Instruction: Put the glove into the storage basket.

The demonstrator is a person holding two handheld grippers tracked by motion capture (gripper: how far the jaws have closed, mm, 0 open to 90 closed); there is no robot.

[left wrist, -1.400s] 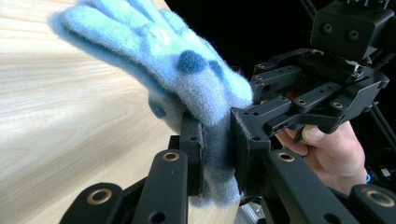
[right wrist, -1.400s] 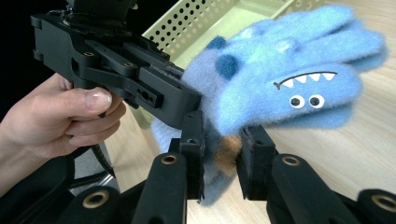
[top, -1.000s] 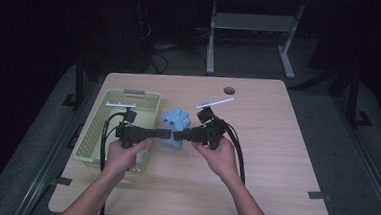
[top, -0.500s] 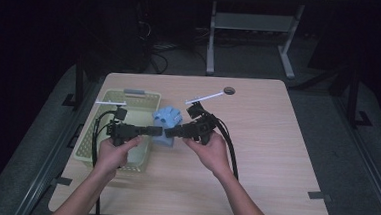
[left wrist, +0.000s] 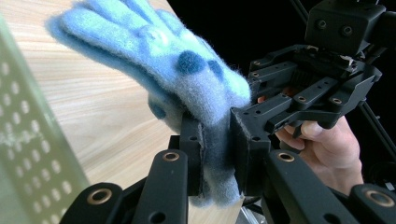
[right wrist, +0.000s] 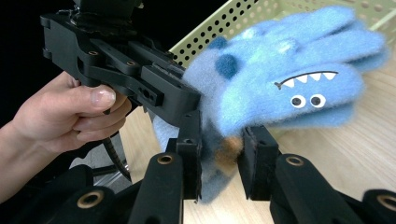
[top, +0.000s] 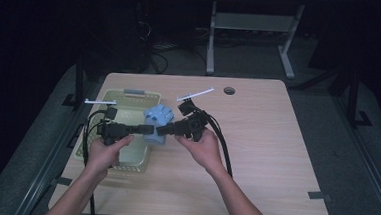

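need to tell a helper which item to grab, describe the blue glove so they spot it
On the wooden table, just right of the pale green basket, both grippers hold it up. It is the fuzzy light-blue glove with dark spots, cartoon eyes and a toothy mouth.

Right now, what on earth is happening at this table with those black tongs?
A person sits at a wooden table with a two-jaw gripper in each hand. Both grippers grip a fuzzy blue glove by its cuff end, from opposite sides, and hold it up off the table beside a pale green basket. The left gripper is clamped tight on the cuff. The right gripper also has the cuff between its jaws, which have just been opening slightly. The glove has a little monster face on it.
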